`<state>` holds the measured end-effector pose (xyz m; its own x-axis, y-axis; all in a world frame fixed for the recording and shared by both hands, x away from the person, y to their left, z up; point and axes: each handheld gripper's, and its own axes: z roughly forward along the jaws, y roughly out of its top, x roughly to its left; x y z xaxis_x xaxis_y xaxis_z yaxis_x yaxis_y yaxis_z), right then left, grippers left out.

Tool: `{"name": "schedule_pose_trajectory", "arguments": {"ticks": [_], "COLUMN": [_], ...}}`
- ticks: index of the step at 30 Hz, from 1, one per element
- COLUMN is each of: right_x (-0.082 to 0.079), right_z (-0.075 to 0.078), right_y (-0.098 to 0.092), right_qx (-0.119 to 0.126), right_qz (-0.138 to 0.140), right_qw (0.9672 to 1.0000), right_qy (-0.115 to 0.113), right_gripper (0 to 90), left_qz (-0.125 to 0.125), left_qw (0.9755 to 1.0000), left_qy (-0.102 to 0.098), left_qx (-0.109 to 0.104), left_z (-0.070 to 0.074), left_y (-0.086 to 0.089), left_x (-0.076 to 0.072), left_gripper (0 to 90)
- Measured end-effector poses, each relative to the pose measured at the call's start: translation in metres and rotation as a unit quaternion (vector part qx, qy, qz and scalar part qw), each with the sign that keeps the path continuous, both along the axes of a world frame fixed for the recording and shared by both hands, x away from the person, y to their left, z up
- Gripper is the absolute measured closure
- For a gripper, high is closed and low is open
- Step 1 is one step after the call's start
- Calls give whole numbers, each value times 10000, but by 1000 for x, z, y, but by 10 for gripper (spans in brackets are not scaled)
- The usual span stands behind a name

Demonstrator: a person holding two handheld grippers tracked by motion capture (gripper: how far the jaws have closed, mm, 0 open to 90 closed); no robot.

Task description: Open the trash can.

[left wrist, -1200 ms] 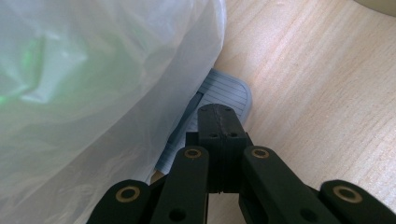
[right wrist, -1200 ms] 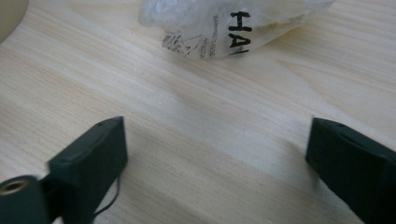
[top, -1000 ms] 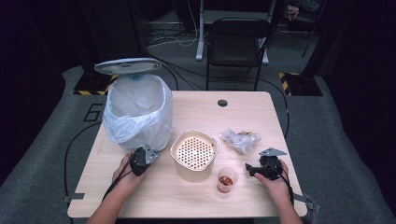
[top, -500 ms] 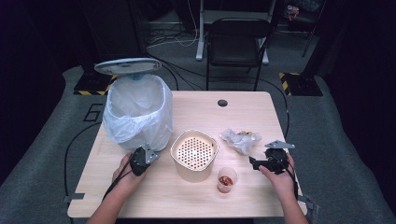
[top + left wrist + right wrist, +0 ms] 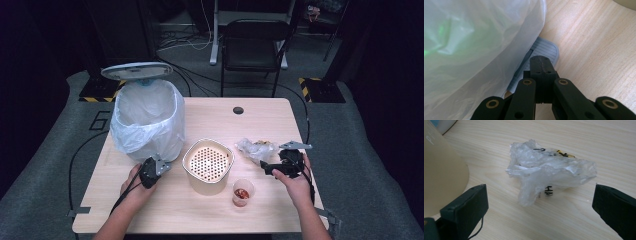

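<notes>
Opening just then, your right gripper (image 5: 539,202) had its jaws spread wide, nothing between the pads, the crumpled plastic wrapper (image 5: 549,173) lying on the table (image 5: 599,140) just ahead. Your left gripper (image 5: 541,65) sat pressed shut, tips over the bin pedal (image 5: 544,48).
</notes>
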<state>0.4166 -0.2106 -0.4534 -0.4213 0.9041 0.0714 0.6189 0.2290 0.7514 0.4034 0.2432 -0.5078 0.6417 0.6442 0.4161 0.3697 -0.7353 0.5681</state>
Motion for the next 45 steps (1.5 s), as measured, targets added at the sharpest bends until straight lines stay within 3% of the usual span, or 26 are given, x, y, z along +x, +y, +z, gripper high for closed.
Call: {"name": "schedule_pose_trajectory", "arguments": {"ticks": [9, 16, 17, 21, 23, 27, 32, 45], "right_x": [18, 34, 39, 47, 54, 63, 70, 87], "right_z": [-2, -10, -12, -13, -11, -11, -12, -34], "right_y": [21, 28, 29, 32, 38, 42, 44, 45], "right_qx": [-14, 10, -103, -127, -260, -421, -440, -597], "right_qz": [34, 14, -31, -89, -161, -118, -121, -85], "right_qw": [9996, 9996, 9996, 9996, 9994, 9990, 9989, 9977], "right_qy": [274, 271, 245, 233, 162, 96, 76, 319], "right_gripper": [23, 30, 20, 17, 19, 19, 57, 73], "left_qz": [14, 7, 8, 13, 6, 29, 16, 19], "left_qw": [10000, 10000, 10000, 10000, 10000, 10000, 10000, 10000], "left_qy": [-7, -10, -3, -4, -8, 20, 8, 15], "left_qx": [3, -10, -13, -16, -15, -26, -52, -37], "left_z": [0, 0, 0, 0, 0, 0, 0, 0], "left_y": [0, 0, 0, 0, 0, 0, 0, 1], "left_x": [0, 0, 0, 0, 0, 0, 0, 0], "left_gripper": [900, 900, 900, 900, 900, 900, 900, 900]}}
